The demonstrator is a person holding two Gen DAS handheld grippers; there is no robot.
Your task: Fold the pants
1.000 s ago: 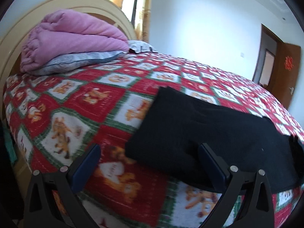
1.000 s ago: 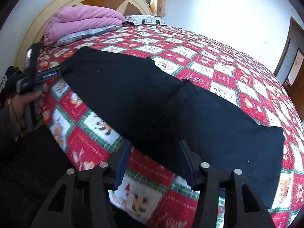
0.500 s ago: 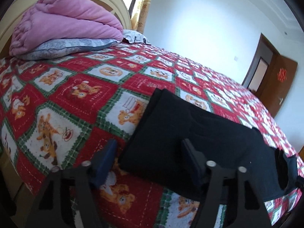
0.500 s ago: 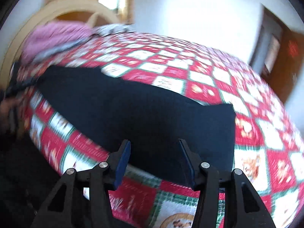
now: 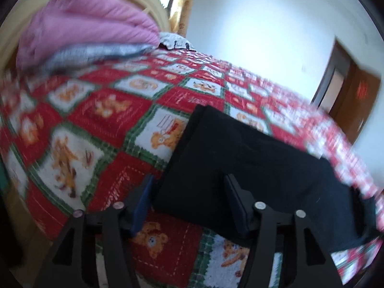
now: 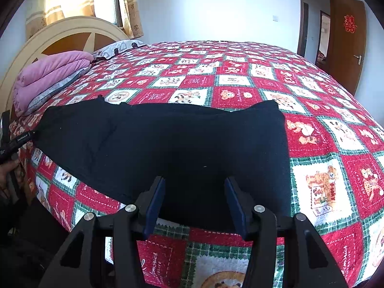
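Black fabric pants (image 6: 168,148) flat on bed; both grippers, left (image 5: 189,199) and right (image 6: 194,201), gaping, empty. Next, probably: pinching both ends, folding.

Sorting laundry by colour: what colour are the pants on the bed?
Plain black pants, no pattern visible; the right wrist view shows them best.

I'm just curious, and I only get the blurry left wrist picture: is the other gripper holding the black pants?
Observer: No, the right gripper is open, with the black pants' near edge between its fingers.
Visitor: How far do the pants stretch?
Observer: From the left gripper across to a straight end on the red checked quilt.
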